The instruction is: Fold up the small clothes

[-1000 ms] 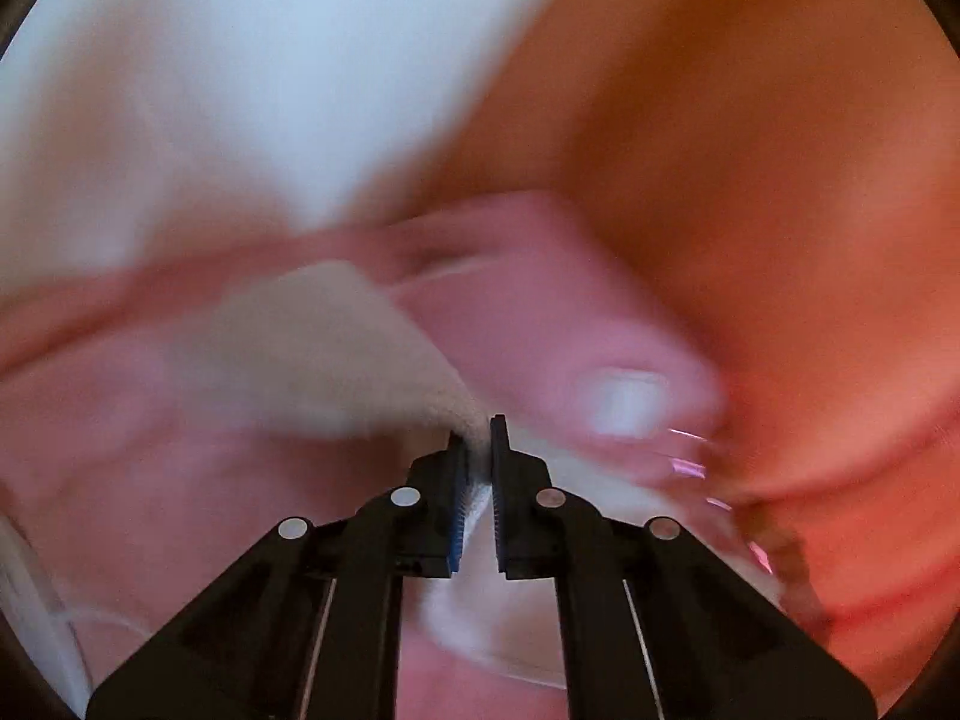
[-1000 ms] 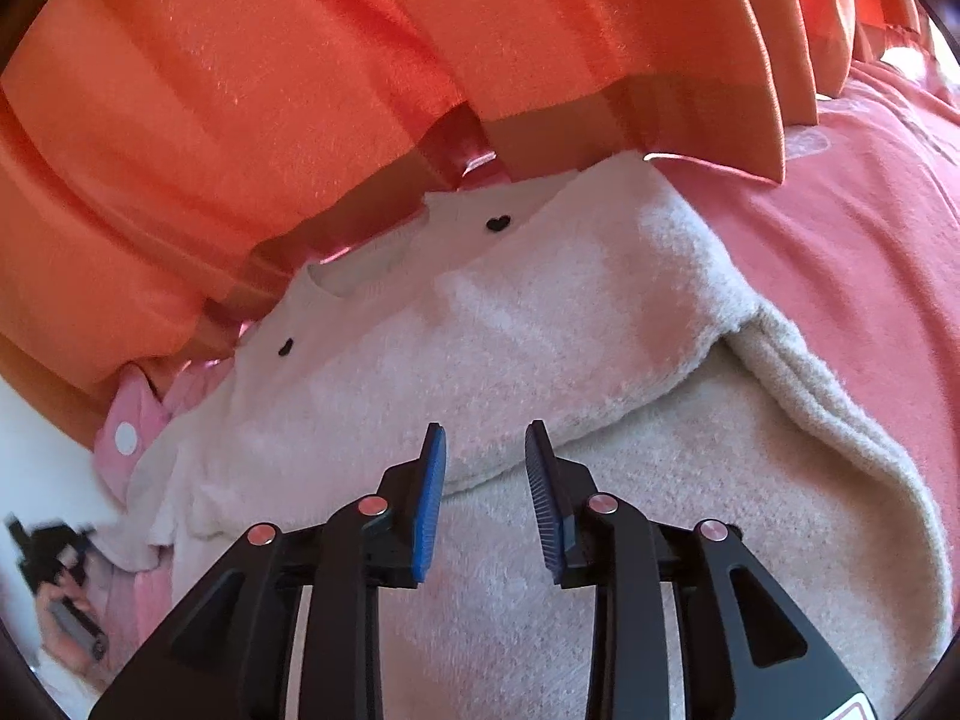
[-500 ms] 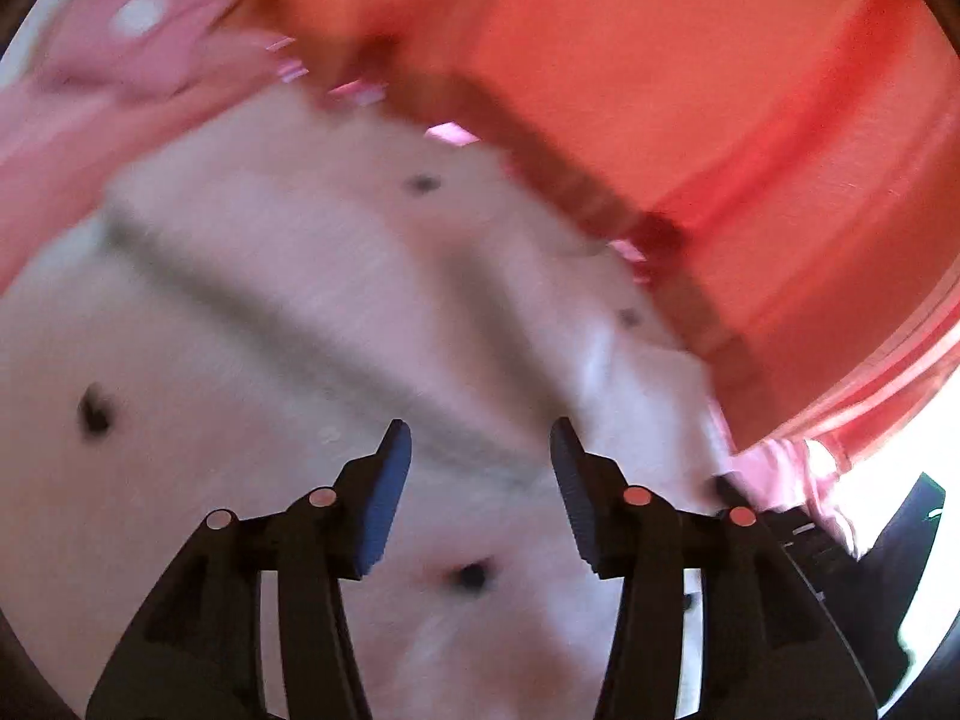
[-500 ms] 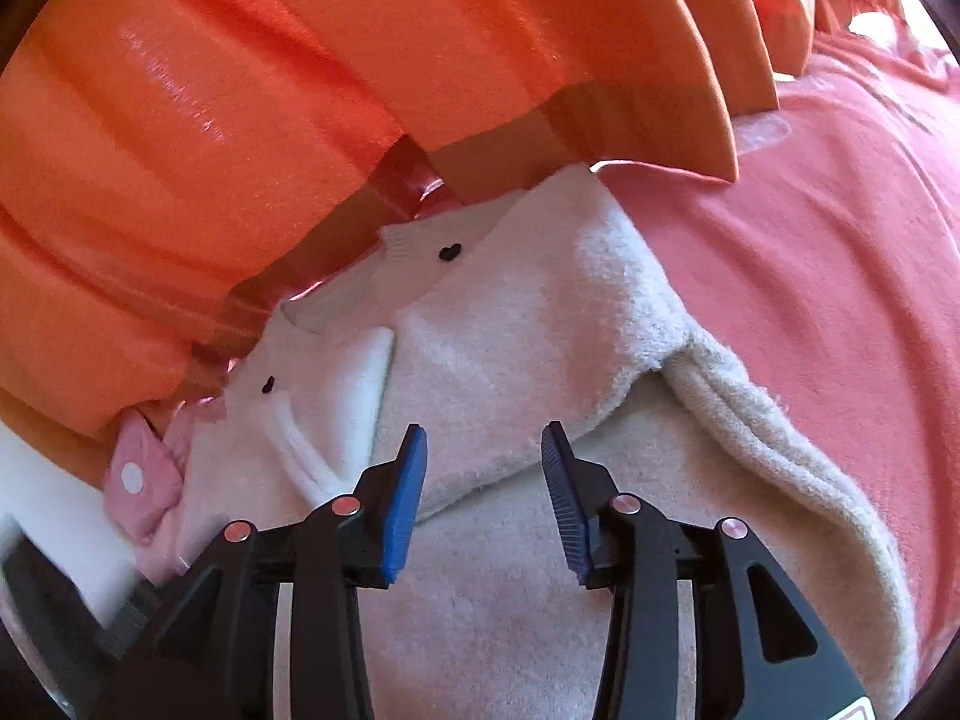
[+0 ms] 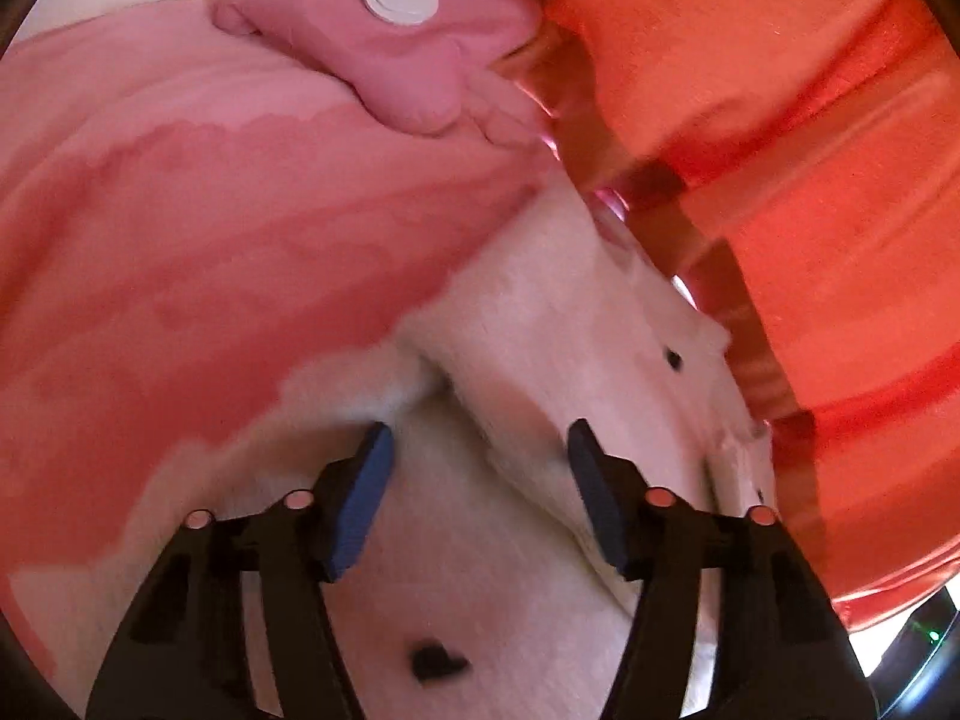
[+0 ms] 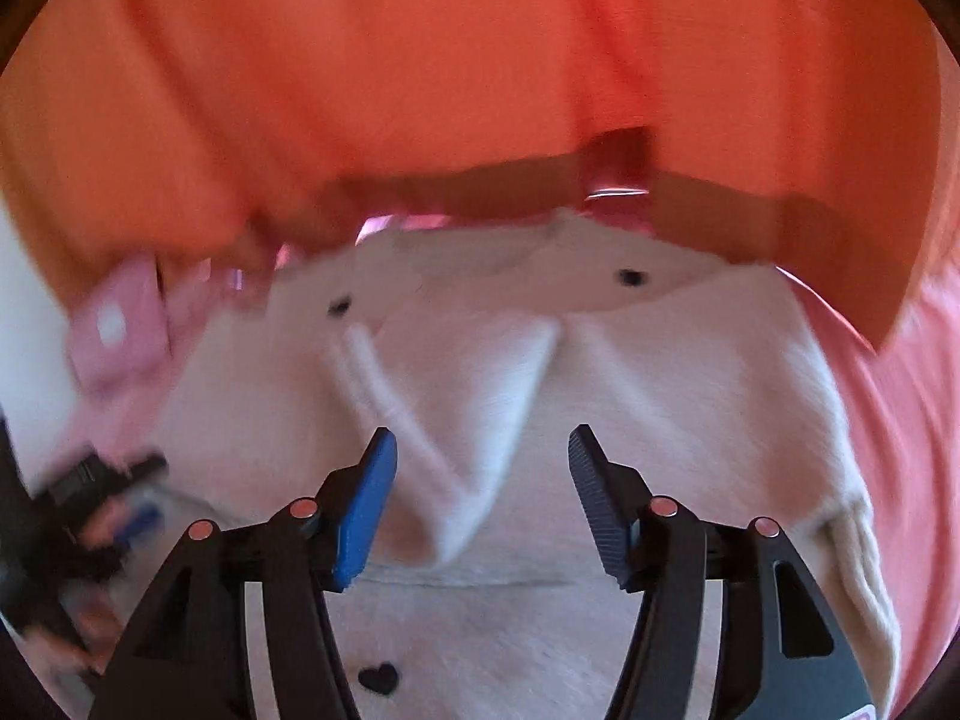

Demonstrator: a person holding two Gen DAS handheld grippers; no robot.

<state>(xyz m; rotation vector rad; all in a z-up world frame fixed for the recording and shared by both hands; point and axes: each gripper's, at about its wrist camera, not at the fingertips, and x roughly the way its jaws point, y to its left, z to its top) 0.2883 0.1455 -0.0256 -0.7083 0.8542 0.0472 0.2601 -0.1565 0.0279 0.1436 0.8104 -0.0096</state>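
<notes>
A small cream fleece garment (image 6: pixel 630 408) with little black hearts lies on a pink blanket (image 5: pixel 210 240), both sleeves folded in over its body. In the left wrist view the same cream garment (image 5: pixel 540 372) runs from the lower middle toward the right. My left gripper (image 5: pixel 477 450) hovers over its folded left side, jaws opening, nothing between them. My right gripper (image 6: pixel 480 456) hangs above the middle of the garment where the two sleeve ends meet; its jaws are opening too and hold nothing. The left gripper shows blurred at the lower left of the right wrist view (image 6: pixel 102 498).
An orange curtain (image 6: pixel 480 72) hangs close behind the garment's collar. A pink cushion with a white dot (image 5: pixel 390 30) lies at the blanket's far edge, beside a white wall. Pink blanket (image 6: pixel 888 420) extends to the right of the garment.
The left gripper let go of the cream cloth it pinched and drew back over the garment. The right gripper widened and swung left, now facing the garment's middle; a sleeve now lies folded across it.
</notes>
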